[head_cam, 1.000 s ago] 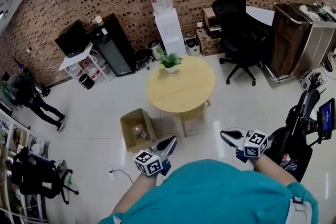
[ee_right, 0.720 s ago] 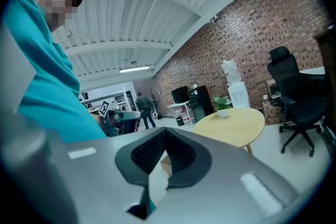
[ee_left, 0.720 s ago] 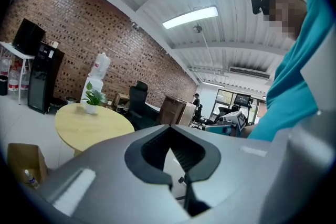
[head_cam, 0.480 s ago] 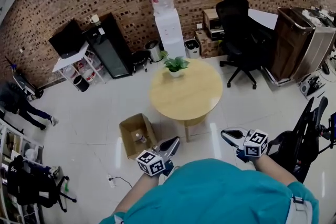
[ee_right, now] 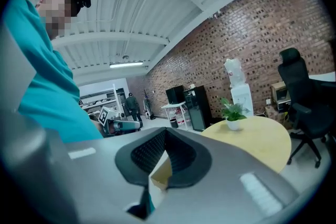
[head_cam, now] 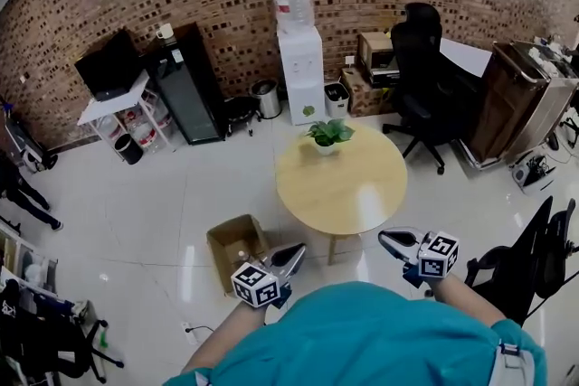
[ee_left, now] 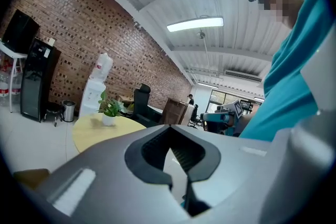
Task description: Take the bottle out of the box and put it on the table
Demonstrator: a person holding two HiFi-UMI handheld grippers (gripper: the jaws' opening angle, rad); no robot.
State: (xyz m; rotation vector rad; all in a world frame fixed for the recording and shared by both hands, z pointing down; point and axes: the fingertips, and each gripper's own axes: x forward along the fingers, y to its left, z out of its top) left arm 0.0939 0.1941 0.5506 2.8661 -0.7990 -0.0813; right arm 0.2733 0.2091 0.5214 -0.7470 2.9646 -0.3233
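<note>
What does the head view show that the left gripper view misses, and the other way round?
Only the head view looks down into the open brown cardboard box on the floor and shows the left claw from outside, with its marker cube. Only the left gripper view shows the long lit ceiling lamp and that claw's ridged pads, shut with nothing between them. Both show the round pale wooden table, the green potted plant on it, the white water dispenser and the right claw.
</note>
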